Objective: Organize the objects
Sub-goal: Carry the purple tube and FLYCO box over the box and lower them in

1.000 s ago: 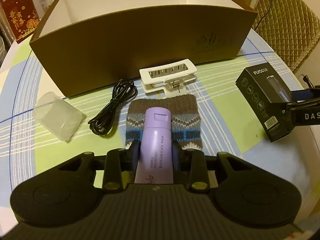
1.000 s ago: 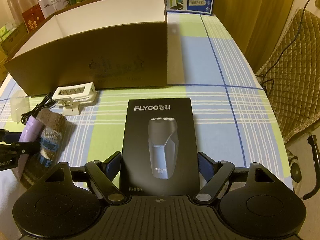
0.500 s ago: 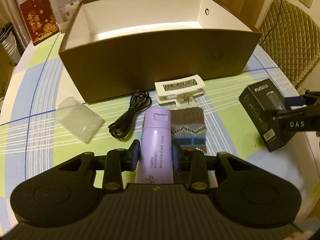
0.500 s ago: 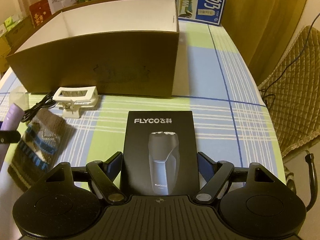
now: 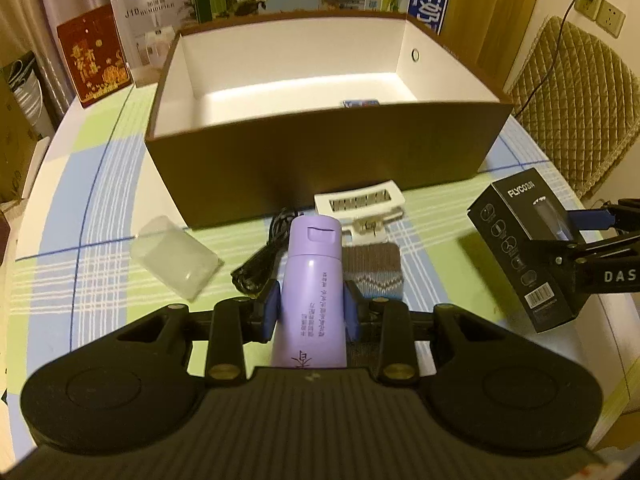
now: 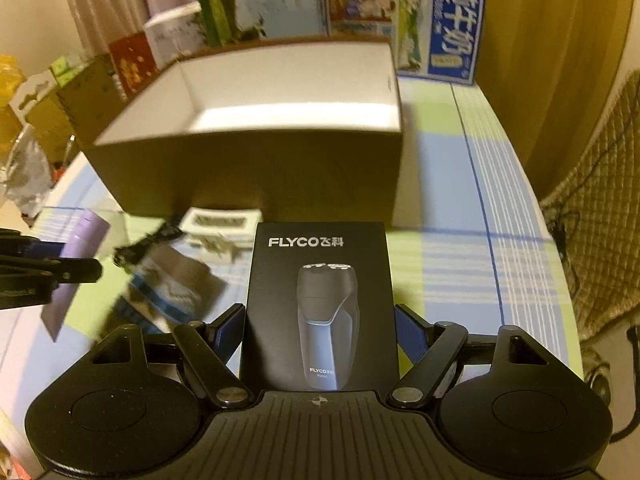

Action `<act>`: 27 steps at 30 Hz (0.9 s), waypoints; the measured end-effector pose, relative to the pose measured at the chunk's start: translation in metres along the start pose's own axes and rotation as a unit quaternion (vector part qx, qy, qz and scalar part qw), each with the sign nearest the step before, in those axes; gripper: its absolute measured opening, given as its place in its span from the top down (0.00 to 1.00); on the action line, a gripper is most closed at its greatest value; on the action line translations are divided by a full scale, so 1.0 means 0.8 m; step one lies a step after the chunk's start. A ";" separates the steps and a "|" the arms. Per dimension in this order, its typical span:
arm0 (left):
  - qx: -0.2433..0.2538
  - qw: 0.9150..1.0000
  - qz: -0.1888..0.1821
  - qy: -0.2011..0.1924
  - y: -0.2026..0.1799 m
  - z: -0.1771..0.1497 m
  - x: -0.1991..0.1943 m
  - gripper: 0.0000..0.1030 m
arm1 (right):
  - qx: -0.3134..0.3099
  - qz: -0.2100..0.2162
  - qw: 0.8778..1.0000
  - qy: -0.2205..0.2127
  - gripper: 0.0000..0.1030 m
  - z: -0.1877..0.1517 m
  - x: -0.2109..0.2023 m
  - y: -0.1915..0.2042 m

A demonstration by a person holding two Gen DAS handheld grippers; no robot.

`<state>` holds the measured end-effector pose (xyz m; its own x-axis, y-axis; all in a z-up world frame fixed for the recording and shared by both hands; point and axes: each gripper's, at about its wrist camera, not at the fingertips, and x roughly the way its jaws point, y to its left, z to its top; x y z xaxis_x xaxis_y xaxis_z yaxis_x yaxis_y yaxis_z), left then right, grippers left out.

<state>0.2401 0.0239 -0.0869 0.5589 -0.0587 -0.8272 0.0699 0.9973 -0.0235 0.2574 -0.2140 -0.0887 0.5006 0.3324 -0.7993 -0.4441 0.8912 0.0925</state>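
My left gripper [image 5: 311, 312] is shut on a purple bottle [image 5: 312, 280], held above the table in front of the brown cardboard box [image 5: 320, 160]. My right gripper [image 6: 320, 330] is shut on a black FLYCO shaver box [image 6: 320, 300], also lifted, and it shows at the right of the left wrist view as the shaver box [image 5: 520, 248]. The cardboard box is open on top with a white inside, and a small blue item [image 5: 360, 103] lies in it. On the table remain a knitted sock [image 5: 374, 272], a white clip [image 5: 360, 204], a black cable [image 5: 264, 252] and a clear plastic case [image 5: 176, 258].
Cartons and packages [image 5: 120, 40] stand behind the cardboard box. A quilted chair [image 5: 580, 100] stands past the table's right edge. The checked tablecloth [image 6: 460, 200] runs along the box's right side.
Both grippers have risen with their loads and moved toward the cardboard box, so its inside now shows. The bottle has left the sock, which stays on the table.
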 end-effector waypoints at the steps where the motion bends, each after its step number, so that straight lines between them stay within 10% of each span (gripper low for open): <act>1: 0.000 1.000 0.000 -0.003 0.001 0.002 -0.002 0.73 | -0.002 0.003 1.000 -0.004 0.27 0.003 -0.004 0.002; 27: 0.010 0.998 0.003 -0.066 0.016 0.081 -0.033 0.73 | -0.018 0.068 0.995 -0.077 0.27 0.107 -0.032 0.043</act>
<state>0.2798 0.0353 -0.0293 0.6632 -0.0594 -0.7461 0.0821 0.9966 -0.0064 0.2926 -0.1657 -0.0143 0.5409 0.4943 -0.6805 -0.5399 0.8244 0.1697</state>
